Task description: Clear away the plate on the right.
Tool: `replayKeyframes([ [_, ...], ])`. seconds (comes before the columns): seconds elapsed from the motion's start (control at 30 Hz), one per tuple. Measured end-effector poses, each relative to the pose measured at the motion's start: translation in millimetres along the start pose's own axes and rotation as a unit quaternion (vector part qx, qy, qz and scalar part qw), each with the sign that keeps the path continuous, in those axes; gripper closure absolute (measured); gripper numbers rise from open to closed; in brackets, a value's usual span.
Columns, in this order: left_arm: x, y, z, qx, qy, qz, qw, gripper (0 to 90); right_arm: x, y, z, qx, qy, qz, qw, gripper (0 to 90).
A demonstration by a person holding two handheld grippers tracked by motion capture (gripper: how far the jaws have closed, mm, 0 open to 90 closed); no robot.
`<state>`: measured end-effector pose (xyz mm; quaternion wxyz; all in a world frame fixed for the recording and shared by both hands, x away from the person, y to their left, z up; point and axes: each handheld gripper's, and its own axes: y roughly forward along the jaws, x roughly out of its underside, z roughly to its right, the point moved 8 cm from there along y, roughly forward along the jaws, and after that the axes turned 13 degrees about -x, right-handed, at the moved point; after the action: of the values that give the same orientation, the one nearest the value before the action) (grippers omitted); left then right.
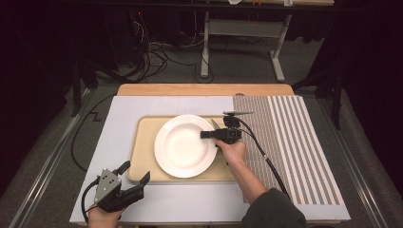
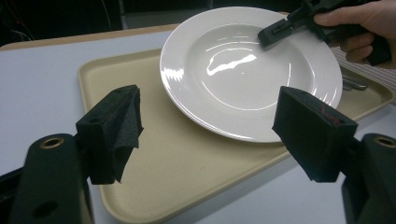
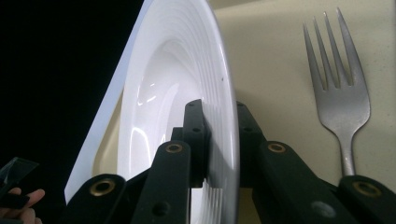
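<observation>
High view takes in the worktop [image 1: 142, 204], covered by a pale sheet with a striped mat [image 1: 294, 142] laid over its right part. On the sheet sits a beige tray [image 1: 147, 137], and on the tray rests a white plate [image 1: 183, 147], lying toward the tray's right half. The right gripper [image 1: 207, 135] comes in from the plate's right side, held in the person's right hand [image 1: 233, 152], its jaws pinching the plate's rim; the right gripper view shows one jaw above and one below the rim [image 3: 224, 140], pressed against it. The left gripper [image 1: 135, 173] hovers near the tray's front left corner, its jaws spread wide with nothing between them, as the left gripper view shows with the tray and plate [image 2: 247, 70] beyond the gap. A metal fork [image 3: 343, 98] lies on the tray just beside the plate, on its right side, tines pointing away from the right gripper's camera.
</observation>
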<state>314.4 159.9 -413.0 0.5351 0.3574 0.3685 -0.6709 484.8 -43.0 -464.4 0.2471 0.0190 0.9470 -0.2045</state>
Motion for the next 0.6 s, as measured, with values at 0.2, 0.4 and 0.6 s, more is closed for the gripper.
replayKeyframes([
  [0.2, 0.4, 0.2, -0.3, -0.002, 0.002, 0.000, 1.0000, 24.5, 2.8, -1.5, 2.9, 0.025, -0.024, -0.012, 0.9993, 80.1],
  [0.4, 0.8, 0.6, -0.5, -0.003, 0.004, -0.001, 1.0000, 24.5, 7.0, -4.3, 8.6, 0.030, -0.022, -0.022, 0.9991, 79.1],
  [0.6, 0.3, 0.6, -0.8, -0.004, 0.003, 0.000, 1.0000, 24.5, 7.2, -2.3, 10.7, 0.032, -0.018, -0.022, 0.9991, 78.9],
])
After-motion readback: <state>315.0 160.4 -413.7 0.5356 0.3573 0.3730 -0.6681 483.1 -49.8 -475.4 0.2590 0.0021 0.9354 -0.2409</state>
